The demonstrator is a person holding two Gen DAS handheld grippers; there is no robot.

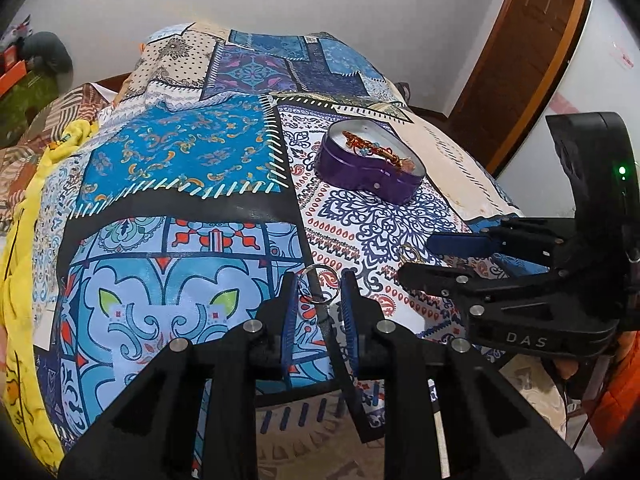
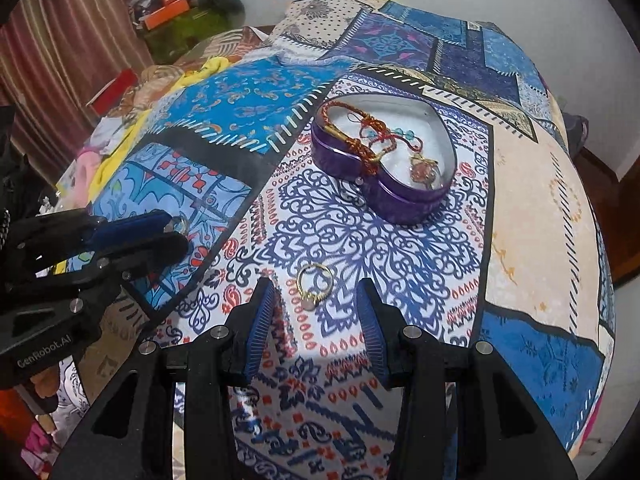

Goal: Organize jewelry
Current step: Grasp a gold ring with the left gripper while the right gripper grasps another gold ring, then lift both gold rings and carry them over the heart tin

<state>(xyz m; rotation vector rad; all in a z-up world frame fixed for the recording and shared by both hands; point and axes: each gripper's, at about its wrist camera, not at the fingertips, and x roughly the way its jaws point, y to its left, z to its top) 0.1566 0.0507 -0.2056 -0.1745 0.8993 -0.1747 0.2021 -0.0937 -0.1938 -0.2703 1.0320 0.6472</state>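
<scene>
Left hand-held gripper [image 1: 319,285] clamps silver ring [image 1: 319,283], partly hidden; right hand-held gripper [image 2: 316,300] open around gold ring [image 2: 315,280].

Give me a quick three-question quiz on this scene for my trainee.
1. True or false: the gold ring already lies inside the purple heart-shaped tin.
2. Which tongs grip the silver ring? A) left tongs B) right tongs C) neither
3. Fill in: the tin holds red-and-gold ____.
Key: 1 false, it lies on the bedsheet between the open right tongs; 2 A; 3 bracelets.
</scene>
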